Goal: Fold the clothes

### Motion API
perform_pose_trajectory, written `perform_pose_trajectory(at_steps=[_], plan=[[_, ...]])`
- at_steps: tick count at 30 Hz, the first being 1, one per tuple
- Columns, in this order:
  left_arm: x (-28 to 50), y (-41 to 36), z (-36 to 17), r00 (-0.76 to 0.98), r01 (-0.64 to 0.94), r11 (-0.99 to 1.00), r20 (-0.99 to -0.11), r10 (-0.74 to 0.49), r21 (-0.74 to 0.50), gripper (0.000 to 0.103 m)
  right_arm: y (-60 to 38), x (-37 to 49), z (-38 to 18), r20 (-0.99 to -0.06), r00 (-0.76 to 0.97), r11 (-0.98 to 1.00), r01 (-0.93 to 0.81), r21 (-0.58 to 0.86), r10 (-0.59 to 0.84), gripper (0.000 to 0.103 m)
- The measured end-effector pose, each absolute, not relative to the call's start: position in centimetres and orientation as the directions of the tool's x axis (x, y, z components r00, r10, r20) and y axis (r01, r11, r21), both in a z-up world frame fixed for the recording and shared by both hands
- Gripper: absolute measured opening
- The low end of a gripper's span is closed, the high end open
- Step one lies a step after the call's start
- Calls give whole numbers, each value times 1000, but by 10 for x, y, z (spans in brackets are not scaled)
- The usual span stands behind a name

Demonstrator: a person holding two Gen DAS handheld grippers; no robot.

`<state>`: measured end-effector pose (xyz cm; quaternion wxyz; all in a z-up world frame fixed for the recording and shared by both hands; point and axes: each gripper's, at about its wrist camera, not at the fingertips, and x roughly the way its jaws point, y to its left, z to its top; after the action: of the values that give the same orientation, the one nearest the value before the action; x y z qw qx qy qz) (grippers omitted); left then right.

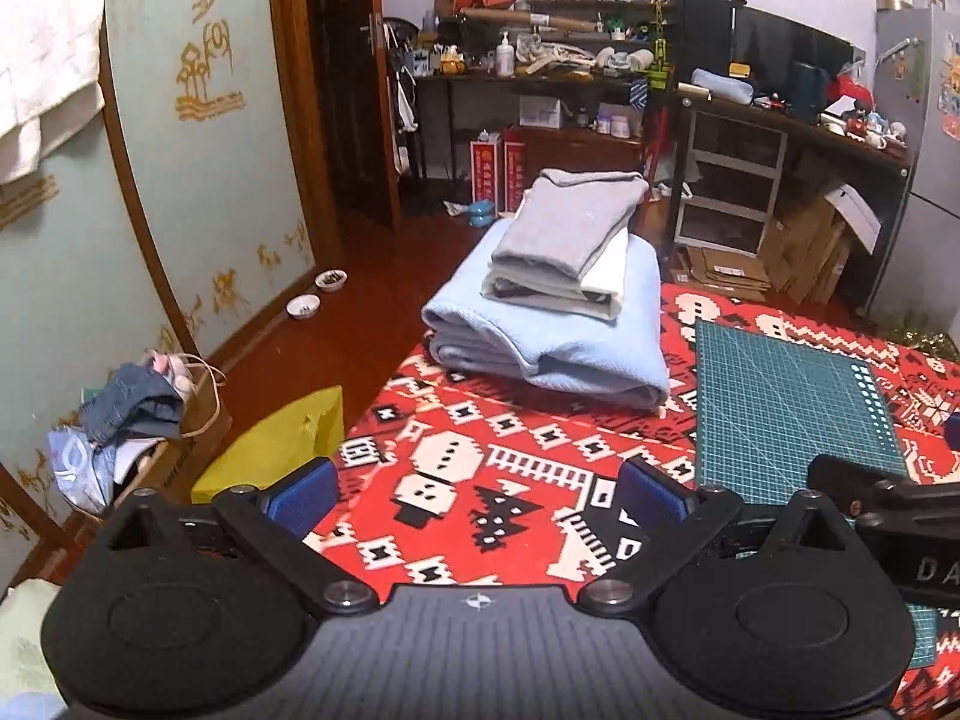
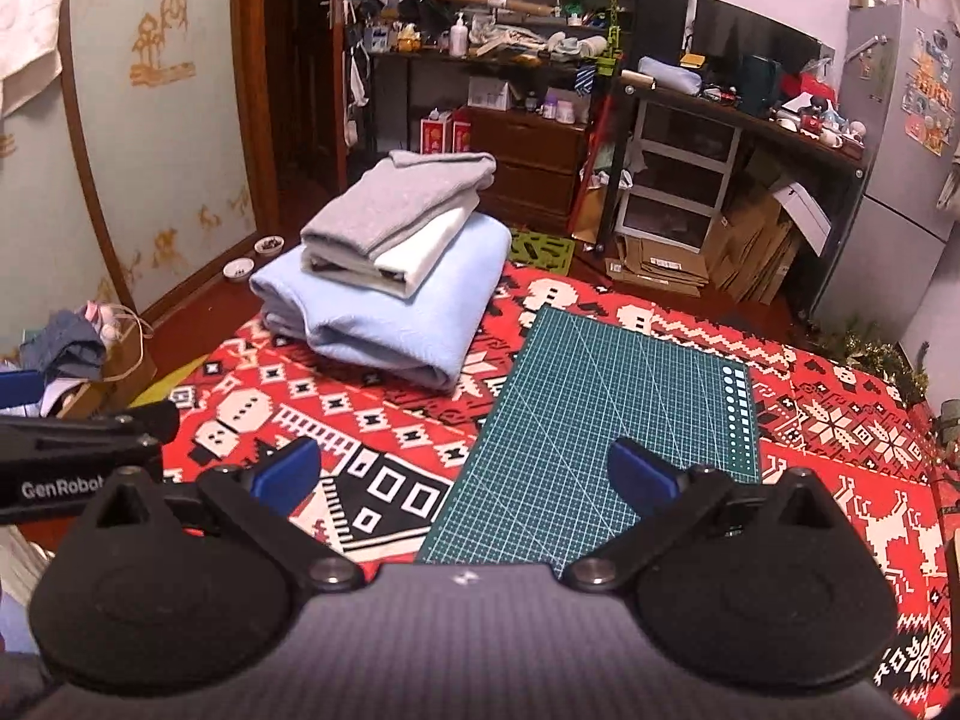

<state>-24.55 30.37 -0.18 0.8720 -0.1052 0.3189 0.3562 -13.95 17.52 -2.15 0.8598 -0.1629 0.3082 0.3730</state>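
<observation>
Pale green wall point(image 1: 198, 192) with gold motifs, dark wooden door point(image 1: 348, 90), reddish wood floor point(image 1: 360, 300), cluttered black shelves point(image 2: 540, 18), grey fridge point(image 2: 900, 138)

Green cutting mat point(image 2: 606, 414) lies flat just ahead of the right hand-held gripper, on a red patterned cloth point(image 2: 840, 438) covering the desk. Yellow bag point(image 1: 276, 450) on the floor, left of the left hand-held gripper. Two small bowls point(image 1: 315, 294) on the wooden floor beside the wall, far left. Cluttered shelf unit point(image 2: 540, 18) stands against the back wall, well ahead. Flattened cardboard point(image 2: 720, 252) leans far ahead, right.
</observation>
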Motion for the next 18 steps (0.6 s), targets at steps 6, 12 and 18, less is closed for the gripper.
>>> perform_pose_trajectory(at_steps=[6, 12, 18], plan=[[-244, 300, -3, 531, -691, 720, -630, 567, 65, 101, 174, -137, -24, -656, 522, 675, -737, -25, 545, 103], [-243, 297, -4, 531, -686, 724, -632, 564, 71, 101, 175, -137, -28, -663, 511, 668, -744, -23, 547, 103], [-243, 296, -3, 532, -686, 724, -631, 565, 69, 101, 175, -136, -29, -664, 508, 667, -745, -18, 549, 103]])
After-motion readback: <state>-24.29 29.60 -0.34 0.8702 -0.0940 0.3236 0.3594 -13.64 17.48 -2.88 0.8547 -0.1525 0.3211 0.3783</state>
